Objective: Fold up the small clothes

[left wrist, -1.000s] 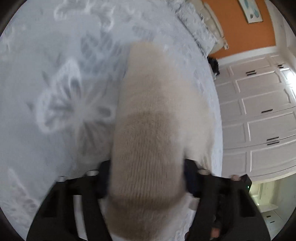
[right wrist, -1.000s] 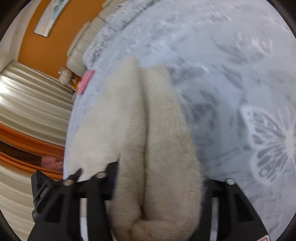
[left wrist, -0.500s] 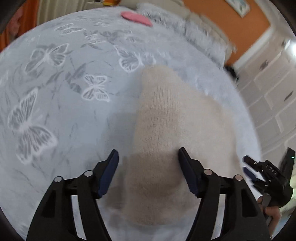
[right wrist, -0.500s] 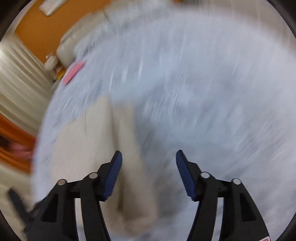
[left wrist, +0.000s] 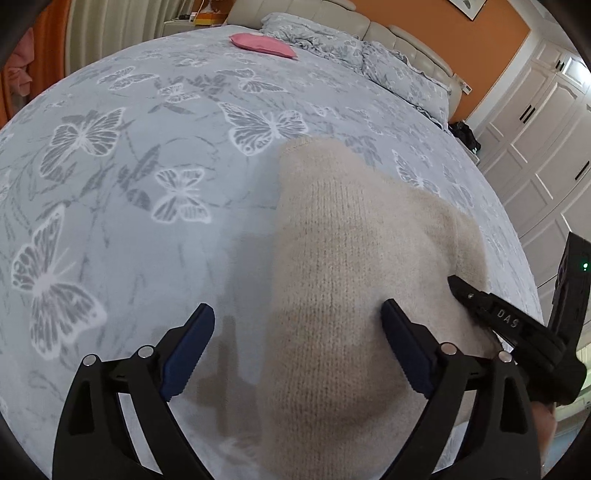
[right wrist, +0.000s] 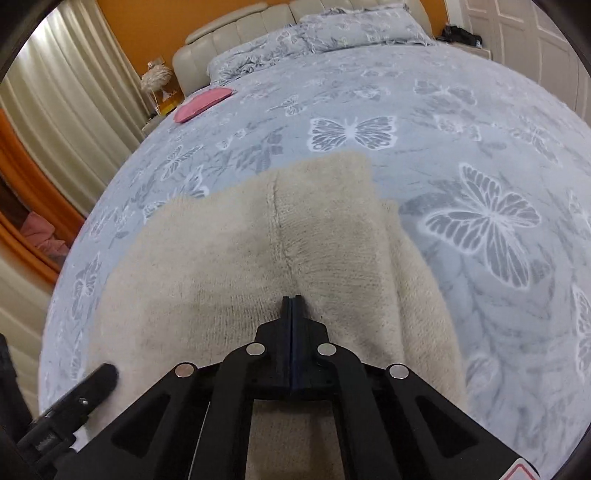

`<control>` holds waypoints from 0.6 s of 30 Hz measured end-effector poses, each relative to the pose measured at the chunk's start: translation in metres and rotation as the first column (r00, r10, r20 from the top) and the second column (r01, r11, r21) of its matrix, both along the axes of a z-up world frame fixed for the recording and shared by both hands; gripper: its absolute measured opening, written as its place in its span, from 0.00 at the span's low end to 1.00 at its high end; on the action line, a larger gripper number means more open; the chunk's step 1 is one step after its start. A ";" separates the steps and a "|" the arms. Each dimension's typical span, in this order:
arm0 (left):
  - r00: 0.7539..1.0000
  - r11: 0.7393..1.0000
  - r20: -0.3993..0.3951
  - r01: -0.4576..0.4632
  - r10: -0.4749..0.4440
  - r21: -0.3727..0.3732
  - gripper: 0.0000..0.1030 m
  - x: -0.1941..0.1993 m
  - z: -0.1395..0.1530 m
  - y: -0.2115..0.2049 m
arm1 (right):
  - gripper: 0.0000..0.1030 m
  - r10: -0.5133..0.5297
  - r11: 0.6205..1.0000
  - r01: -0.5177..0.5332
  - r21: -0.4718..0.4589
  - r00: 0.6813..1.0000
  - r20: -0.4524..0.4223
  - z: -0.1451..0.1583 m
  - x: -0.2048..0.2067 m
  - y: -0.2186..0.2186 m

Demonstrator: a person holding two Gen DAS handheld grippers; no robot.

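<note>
A cream knitted garment (left wrist: 351, 258) lies folded on the blue-grey butterfly bedspread (left wrist: 129, 184). My left gripper (left wrist: 299, 343) is open and hangs just above the garment's near part, its blue-padded fingers (left wrist: 188, 347) apart and empty. In the right wrist view the same garment (right wrist: 229, 258) fills the middle, with a seam running up it. My right gripper (right wrist: 292, 301) is shut, jaws pressed together, its tip over the garment's near edge. I cannot see cloth between the jaws. The right gripper also shows at the right edge of the left wrist view (left wrist: 517, 325).
A pink flat item (left wrist: 262, 44) lies far up the bed, near crumpled pillows (left wrist: 388, 62) and a beige headboard (right wrist: 236, 33). White wardrobe doors (left wrist: 546, 140) stand to the right of the bed; curtains (right wrist: 66, 103) hang on the left side.
Both grippers have let go of the garment and drawn back; it now lies flat on the bed. The left gripper stays open. The right gripper was open half a second ago and is now shut.
</note>
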State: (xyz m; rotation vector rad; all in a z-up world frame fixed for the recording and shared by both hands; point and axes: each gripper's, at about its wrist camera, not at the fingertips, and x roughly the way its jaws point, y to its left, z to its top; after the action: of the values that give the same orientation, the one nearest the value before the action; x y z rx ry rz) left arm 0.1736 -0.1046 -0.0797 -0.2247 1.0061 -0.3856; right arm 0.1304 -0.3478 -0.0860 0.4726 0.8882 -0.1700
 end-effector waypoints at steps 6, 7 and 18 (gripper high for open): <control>1.000 1.000 0.005 0.007 -0.007 0.019 0.87 0.001 0.000 -0.001 | 0.00 0.032 0.999 -0.034 0.017 0.997 0.077 0.031 0.014 -0.001; 1.000 1.000 0.002 0.006 -0.006 0.016 0.87 0.000 0.000 -0.001 | 0.00 0.031 0.999 -0.033 0.020 0.996 0.080 0.032 0.020 -0.001; 0.999 1.000 -0.023 0.025 -0.025 -0.010 0.91 0.002 -0.007 -0.005 | 0.00 -0.085 0.958 0.064 0.281 0.995 0.061 -0.029 0.042 -0.065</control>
State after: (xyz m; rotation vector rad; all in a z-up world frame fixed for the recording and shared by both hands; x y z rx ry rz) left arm 0.1757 -0.1092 -0.0870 -0.2259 1.0307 -0.4117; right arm 0.1725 -0.4126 -0.1146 0.7715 0.8273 -0.0956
